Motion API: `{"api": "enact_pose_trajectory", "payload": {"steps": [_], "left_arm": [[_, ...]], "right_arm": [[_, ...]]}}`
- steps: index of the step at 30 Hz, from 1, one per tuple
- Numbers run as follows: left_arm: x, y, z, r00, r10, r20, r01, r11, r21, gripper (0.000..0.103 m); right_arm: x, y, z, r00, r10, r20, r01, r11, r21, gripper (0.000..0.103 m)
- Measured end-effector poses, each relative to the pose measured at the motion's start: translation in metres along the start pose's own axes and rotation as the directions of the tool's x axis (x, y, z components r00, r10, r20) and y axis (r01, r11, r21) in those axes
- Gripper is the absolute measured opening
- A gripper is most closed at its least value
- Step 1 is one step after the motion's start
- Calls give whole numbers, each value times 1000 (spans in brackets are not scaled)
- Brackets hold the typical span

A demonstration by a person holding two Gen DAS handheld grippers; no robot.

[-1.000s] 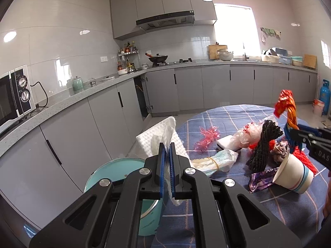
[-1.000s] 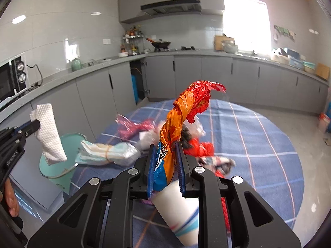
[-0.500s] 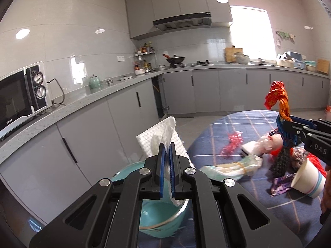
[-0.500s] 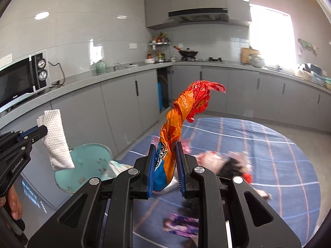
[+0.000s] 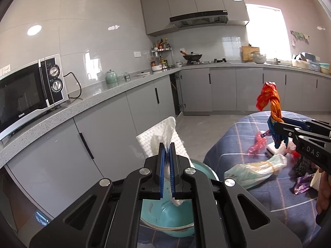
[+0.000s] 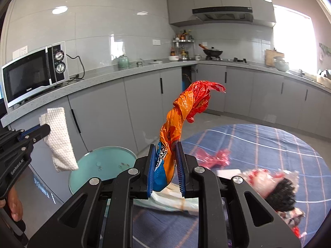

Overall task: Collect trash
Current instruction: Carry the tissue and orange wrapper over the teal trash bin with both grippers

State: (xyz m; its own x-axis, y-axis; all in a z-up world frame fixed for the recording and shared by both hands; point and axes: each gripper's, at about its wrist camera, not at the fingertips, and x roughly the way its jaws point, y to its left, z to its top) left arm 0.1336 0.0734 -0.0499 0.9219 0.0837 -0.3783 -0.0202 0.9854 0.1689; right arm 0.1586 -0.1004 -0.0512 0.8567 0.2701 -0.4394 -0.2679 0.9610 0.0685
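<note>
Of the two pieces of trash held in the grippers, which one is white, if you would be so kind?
The paper towel in the left gripper is white and dimpled; the twisted wrapper in the right gripper is orange, red and blue.

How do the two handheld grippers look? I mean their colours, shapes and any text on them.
Both are matte black, with angular linkage arms that have cut-out windows and silver round bolts. The left gripper and the right gripper each carry two flat blue ribbed pads. White lettering shows on the bodies: "GenRobot.AI" on the left one, "DAS" on the right one. No cables or sleeves are visible.
</note>
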Motion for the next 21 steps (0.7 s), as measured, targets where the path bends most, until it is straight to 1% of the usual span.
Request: {"api": "enact_pose_trajectory", "payload": {"steps": [14,21], "left_arm": [[16,27,-1,999,51,-13,-51,998,-34,5],[29,33,-6,997,64,-38,-65,997,-34,5]], "right_arm": [[36,34,6,997,72,-13,-73,996,-57,20],[50,48,7,995,95,-31,-97,992,-77,20]]}}
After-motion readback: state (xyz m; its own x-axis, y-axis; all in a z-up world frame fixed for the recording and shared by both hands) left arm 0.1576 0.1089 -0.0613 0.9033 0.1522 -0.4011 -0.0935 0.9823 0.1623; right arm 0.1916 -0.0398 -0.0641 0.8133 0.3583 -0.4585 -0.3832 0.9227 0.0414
